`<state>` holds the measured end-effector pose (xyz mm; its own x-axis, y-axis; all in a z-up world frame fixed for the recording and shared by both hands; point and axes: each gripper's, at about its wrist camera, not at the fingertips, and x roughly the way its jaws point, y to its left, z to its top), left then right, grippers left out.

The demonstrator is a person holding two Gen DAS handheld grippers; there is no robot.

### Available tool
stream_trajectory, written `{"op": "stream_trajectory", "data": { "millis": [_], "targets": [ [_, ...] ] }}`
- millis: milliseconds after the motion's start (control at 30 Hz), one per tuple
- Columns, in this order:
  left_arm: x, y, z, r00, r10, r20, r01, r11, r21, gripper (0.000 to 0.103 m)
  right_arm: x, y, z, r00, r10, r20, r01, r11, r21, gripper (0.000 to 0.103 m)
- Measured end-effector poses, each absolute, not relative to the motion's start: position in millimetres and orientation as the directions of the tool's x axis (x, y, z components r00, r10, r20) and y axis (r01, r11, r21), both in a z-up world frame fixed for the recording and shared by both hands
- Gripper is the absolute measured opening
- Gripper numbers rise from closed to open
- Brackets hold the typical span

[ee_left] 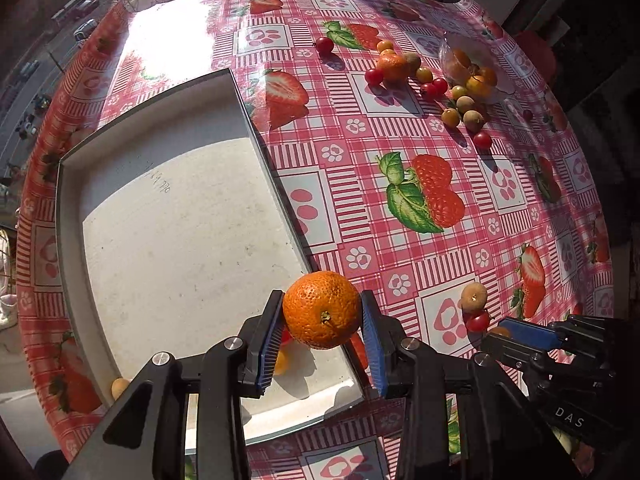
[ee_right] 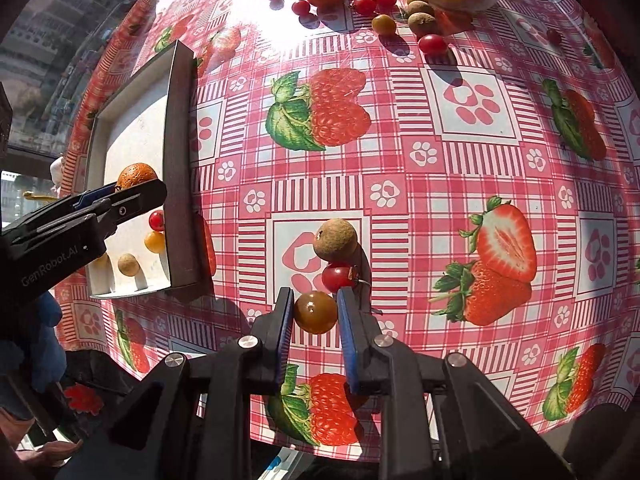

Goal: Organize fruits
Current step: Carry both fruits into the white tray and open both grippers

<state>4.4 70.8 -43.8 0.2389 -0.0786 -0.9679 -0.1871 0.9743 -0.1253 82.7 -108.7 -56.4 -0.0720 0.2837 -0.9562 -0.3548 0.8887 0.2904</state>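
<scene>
Tablecloth (ee_right: 400, 120): glossy, sun glare beyond right fingers. Tangerine (ee_left: 322, 310) between left pads (ee_left: 269, 344): rough, pitted, shiny peel. Pads blue, ribbed. Tray (ee_left: 180, 240) floor under left fingers: matt, speckled. Yellow tomato (ee_right: 316, 312) between right fingers: smooth, glossy

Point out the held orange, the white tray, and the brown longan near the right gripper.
orange (ee_left: 322, 310), left wrist view, middle of its peel.
white tray (ee_left: 180, 216), left wrist view, bare floor.
brown longan (ee_right: 335, 240), right wrist view, centre of its skin.
</scene>
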Motion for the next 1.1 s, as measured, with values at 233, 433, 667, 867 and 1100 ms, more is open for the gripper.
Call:
{"op": "stream_trajectory", "data": {
  "millis": [233,433,667,867,1100],
  "targets": [
    [-19,104,-42,0.251,-0.044,-0.967,-0.260,0.959,-0.111,0.039,87,-69,-48,-0.079,0.299,-0.951,-0.425,0.853,0.304,0.024],
    [-42,134,-48,0.233,-0.013,-0.972,-0.333,0.938,-0.092,0.039,84,-32,-43,-0.090,0.315,-0.945,-0.489,0.813,0.317,0.024],
    [-60,159,-64,0.194,0.009,-0.981,-0.386,0.920,-0.068,0.039,81,6,-40,-0.117,0.335,-0.935,-0.544,0.766,0.342,0.024],
    [-62,166,-75,0.177,0.016,-0.984,-0.398,0.916,-0.056,0.039,80,40,-42,-0.128,0.340,-0.932,-0.579,0.737,0.348,0.024],
    [-61,165,-86,0.158,0.010,-0.987,-0.395,0.917,-0.054,0.039,83,68,-56,-0.149,0.319,-0.936,-0.594,0.728,0.342,0.024]
  ]
}}
